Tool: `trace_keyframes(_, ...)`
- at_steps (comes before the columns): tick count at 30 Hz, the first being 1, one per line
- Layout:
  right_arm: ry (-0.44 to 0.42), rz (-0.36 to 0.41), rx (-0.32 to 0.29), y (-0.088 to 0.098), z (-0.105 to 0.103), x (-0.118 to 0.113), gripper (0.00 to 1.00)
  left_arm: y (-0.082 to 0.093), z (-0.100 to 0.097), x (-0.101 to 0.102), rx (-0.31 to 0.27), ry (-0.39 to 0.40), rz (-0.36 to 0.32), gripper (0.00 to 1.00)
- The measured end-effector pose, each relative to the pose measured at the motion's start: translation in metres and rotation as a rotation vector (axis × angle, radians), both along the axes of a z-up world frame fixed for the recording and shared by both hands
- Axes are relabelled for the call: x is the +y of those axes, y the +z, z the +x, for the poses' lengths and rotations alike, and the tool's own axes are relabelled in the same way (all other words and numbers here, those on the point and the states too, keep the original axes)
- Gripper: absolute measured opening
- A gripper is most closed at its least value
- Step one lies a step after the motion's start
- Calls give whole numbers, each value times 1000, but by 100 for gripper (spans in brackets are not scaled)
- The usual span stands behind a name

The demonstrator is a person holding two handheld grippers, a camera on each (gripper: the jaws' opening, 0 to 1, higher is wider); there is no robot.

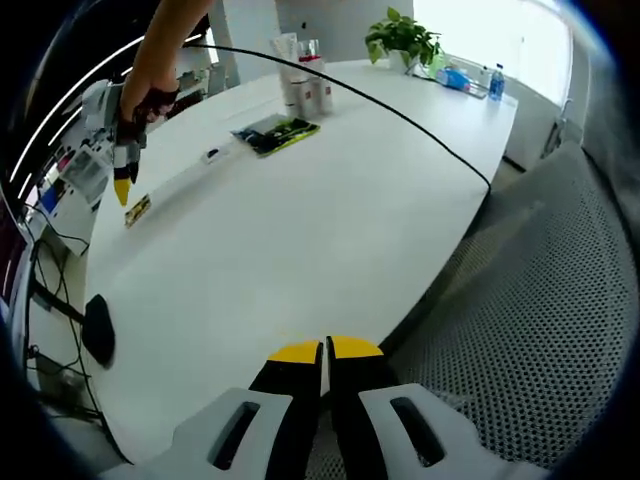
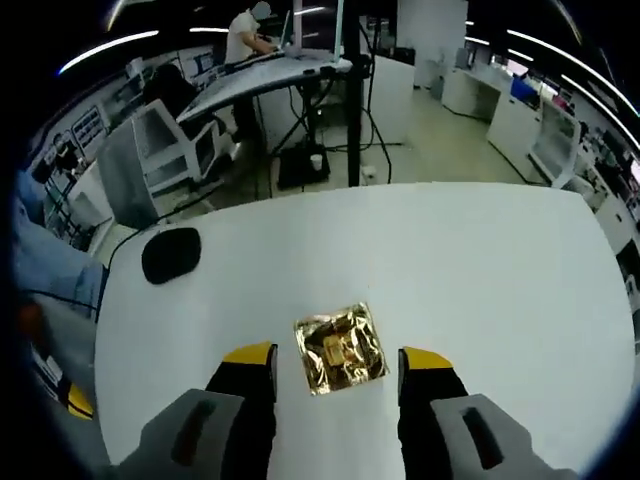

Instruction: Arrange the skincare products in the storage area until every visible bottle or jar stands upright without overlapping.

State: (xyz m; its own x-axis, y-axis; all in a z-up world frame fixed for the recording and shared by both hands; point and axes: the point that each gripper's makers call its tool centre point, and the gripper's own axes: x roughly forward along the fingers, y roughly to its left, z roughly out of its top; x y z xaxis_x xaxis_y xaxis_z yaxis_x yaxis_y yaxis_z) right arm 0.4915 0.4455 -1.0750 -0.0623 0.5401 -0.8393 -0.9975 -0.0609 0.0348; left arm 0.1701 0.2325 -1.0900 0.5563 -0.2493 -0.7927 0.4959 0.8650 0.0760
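A: Our right gripper (image 2: 337,362) hangs spread wide around the flat gold foil sachet (image 2: 340,348) on the white table (image 2: 500,280). We should close squarely.

B: Agreed. Our left gripper (image 1: 325,350) is pressed closed, empty; the upright white bottles (image 1: 303,85) stand at the table's far end.

The left gripper view looks from the counter's (image 1: 300,230) edge across its length toward the far bottles (image 1: 305,85). The right gripper view hangs near, looking down on the counter (image 2: 480,270) at a gold packet (image 2: 340,348), also visible small in the left gripper view (image 1: 138,209).
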Motion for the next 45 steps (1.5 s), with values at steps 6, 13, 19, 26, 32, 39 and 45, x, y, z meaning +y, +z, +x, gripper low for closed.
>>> trace_keyframes(6,123,-140,-26,-28,-1,-2,49,-2,-1,0,7,3,-2,0)
trace_keyframes(13,197,-202,-33,-43,1,-7,51,-2,-1,0,9,-2,-1,0)
trace_keyframes(19,211,-203,-11,-44,4,-4,50,-2,-1,0,9,-4,-5,0)
trace_keyframes(26,297,-230,-81,-47,3,-7,42,-3,-2,0,14,-4,-5,0)
trace_keyframes(32,307,-244,-94,-45,1,-9,35,-3,-2,0,14,-4,-4,0)
trace_keyframes(39,302,-256,-108,-42,-9,-14,34,-3,-2,2,15,-3,5,0)
trace_keyframes(45,275,-257,-102,-35,-9,-21,35,-3,-1,2,11,0,7,0)
